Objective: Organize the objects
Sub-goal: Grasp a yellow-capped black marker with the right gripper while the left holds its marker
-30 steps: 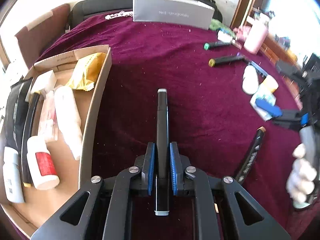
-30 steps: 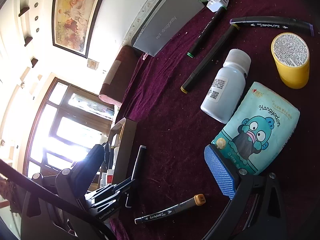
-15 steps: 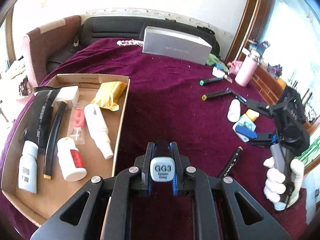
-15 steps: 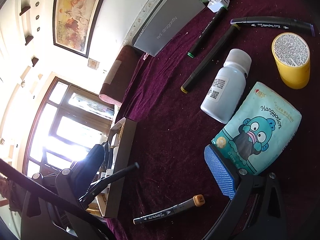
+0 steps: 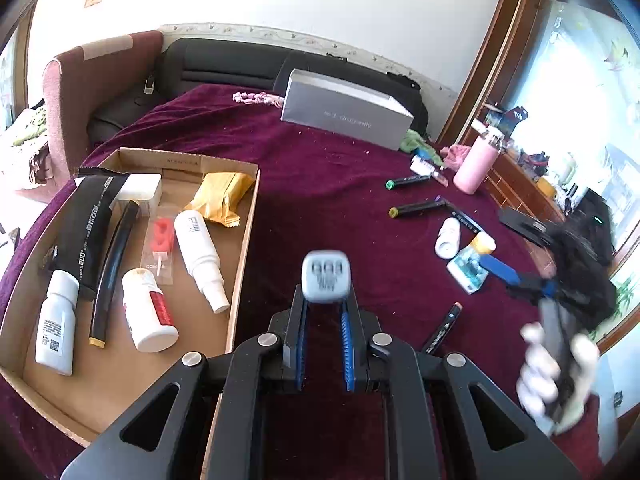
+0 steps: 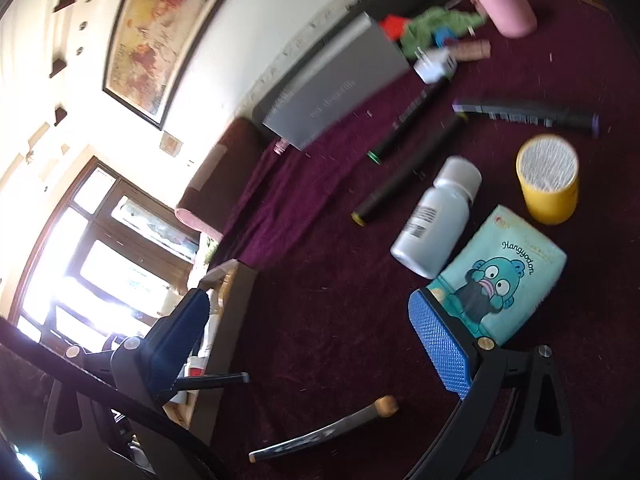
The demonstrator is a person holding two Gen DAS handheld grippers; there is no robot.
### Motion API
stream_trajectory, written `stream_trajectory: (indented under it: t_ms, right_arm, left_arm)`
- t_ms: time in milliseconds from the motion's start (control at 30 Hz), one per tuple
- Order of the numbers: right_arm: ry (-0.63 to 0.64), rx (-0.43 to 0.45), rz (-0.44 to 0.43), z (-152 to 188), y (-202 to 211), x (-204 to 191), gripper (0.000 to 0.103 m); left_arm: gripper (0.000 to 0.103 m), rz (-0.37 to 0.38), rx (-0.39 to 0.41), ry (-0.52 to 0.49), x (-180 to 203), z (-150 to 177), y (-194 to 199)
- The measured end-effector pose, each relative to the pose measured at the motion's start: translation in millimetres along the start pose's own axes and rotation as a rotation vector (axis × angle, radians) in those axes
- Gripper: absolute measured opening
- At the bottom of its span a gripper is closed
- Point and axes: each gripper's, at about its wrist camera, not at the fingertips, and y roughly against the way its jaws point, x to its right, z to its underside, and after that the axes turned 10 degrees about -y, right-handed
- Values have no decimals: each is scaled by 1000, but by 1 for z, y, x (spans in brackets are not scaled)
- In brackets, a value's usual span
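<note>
My left gripper (image 5: 324, 312) is shut on a black marker with a grey end cap (image 5: 326, 276), held up in the air and pointing at the camera. It hangs just right of the cardboard box (image 5: 244, 248), which holds bottles, a black pouch, a marker and a yellow packet. My right gripper (image 6: 316, 320) is open and empty above the maroon cloth. Its right pad (image 6: 440, 344) is at the edge of a teal tissue pack (image 6: 504, 272). An orange-capped marker (image 6: 328, 428) lies below it, and also shows in the left wrist view (image 5: 442, 328).
Beside the tissue pack lie a white bottle (image 6: 436, 220), a yellow tub (image 6: 548, 180) and several dark markers (image 6: 408, 176). A grey box (image 5: 344, 112) stands at the back, a pink bottle (image 5: 476, 160) at the right.
My left gripper has lifted the marker off the cloth and tipped it up. My right gripper has tilted and shifted a little; its view is blurred.
</note>
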Motion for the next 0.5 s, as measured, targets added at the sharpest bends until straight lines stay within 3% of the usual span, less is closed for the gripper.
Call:
stream_trajectory:
  t_ms: [67, 233, 433, 500]
  right_arm:
    - [19, -25, -30, 15, 15, -14, 101]
    - [50, -207, -31, 65, 27, -24, 101]
    - [-77, -371, -78, 87, -12, -5, 101]
    - [-80, -354, -14, 81, -30, -7, 101]
  left_arm:
    - [12, 10, 9, 6, -1, -1, 2]
    - [12, 40, 33, 2, -5, -2, 5]
    - [12, 57, 30, 6, -10, -1, 3]
    - [12, 55, 26, 2, -10, 0, 2]
